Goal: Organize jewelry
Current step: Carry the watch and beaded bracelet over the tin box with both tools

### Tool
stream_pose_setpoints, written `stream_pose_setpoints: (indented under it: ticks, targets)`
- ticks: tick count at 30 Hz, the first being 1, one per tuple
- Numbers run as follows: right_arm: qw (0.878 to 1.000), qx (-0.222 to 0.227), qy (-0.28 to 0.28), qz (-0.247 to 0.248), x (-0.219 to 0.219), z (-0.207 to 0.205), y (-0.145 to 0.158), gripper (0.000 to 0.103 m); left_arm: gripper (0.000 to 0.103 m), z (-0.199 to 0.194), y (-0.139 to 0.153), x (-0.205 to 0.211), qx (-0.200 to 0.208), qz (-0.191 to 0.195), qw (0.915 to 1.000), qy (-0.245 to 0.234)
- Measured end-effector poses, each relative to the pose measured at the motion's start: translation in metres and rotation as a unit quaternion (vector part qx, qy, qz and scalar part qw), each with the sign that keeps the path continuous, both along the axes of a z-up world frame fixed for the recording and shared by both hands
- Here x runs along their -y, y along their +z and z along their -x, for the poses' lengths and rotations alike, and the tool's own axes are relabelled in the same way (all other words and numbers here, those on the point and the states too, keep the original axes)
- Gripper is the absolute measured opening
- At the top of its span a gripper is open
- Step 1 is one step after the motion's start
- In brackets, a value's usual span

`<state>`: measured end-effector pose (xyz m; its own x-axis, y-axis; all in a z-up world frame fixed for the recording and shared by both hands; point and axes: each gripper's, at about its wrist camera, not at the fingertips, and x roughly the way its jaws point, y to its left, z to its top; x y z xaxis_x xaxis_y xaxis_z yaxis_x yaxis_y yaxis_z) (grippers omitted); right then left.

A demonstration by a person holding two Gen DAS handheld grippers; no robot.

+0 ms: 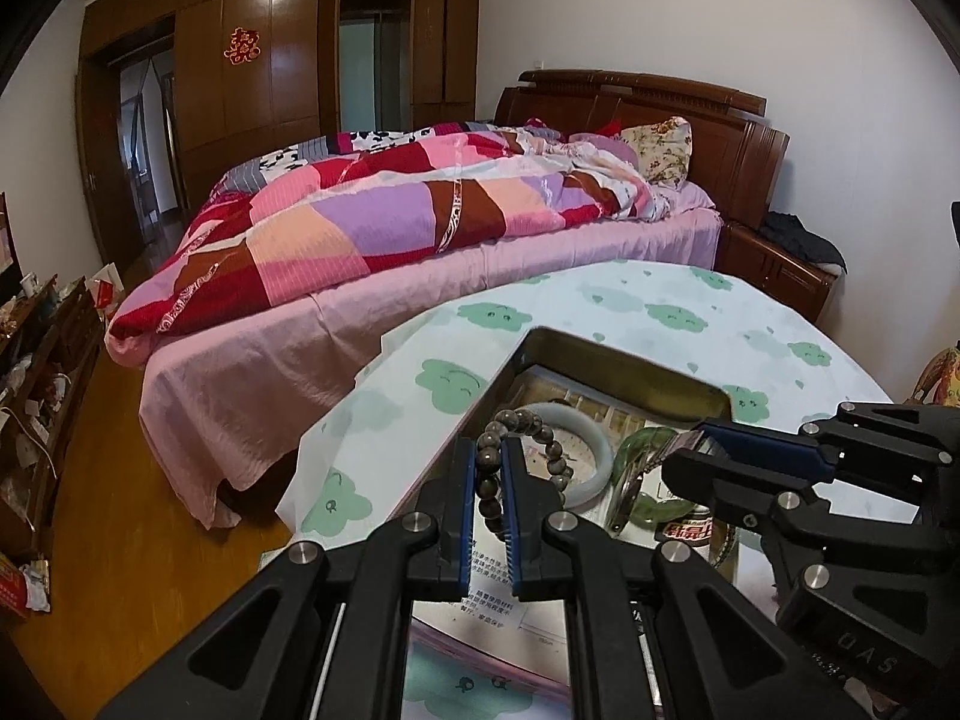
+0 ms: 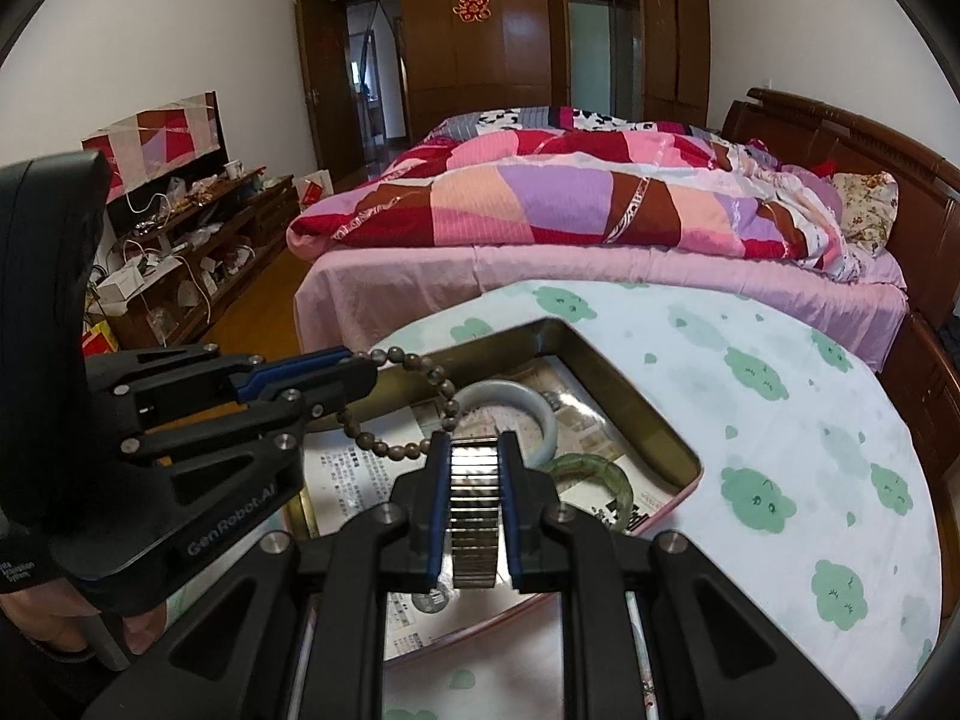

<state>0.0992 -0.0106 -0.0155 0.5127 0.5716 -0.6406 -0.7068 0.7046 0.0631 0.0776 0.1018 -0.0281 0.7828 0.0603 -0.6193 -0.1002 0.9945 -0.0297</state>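
Left hand-held gripper [image 1: 487, 483] clenched on bead bracelet [image 1: 522, 459], right hand-held gripper [image 2: 474, 480] grasping metal watch band [image 2: 474, 504], both directly above open tin [image 2: 624, 384] on counter [image 2: 780, 420].

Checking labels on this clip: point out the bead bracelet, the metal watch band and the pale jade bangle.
bead bracelet [image 1: 489, 450]: left wrist view, beads between the tongs.
metal watch band [image 2: 474, 498]: right wrist view, ribbed links between the tongs.
pale jade bangle [image 2: 543, 414]: right wrist view, its right rim, inside the tin.
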Motion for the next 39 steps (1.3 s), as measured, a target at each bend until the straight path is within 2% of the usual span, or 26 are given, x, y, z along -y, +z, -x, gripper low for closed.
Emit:
stream_pose_setpoints:
  ticks: [19,39]
  targets:
    - [0.999,-0.024,-0.018,0.014,0.002,-0.011,-0.017,0.018,0.007,-0.012,-0.024,-0.005,-0.037,-0.001,0.9993,0.005]
    - [0.999,-0.029,-0.021,0.022,0.000,-0.015,-0.023,0.018,0.008,-0.016,-0.034,-0.008,-0.049,-0.002,0.9988,0.008]
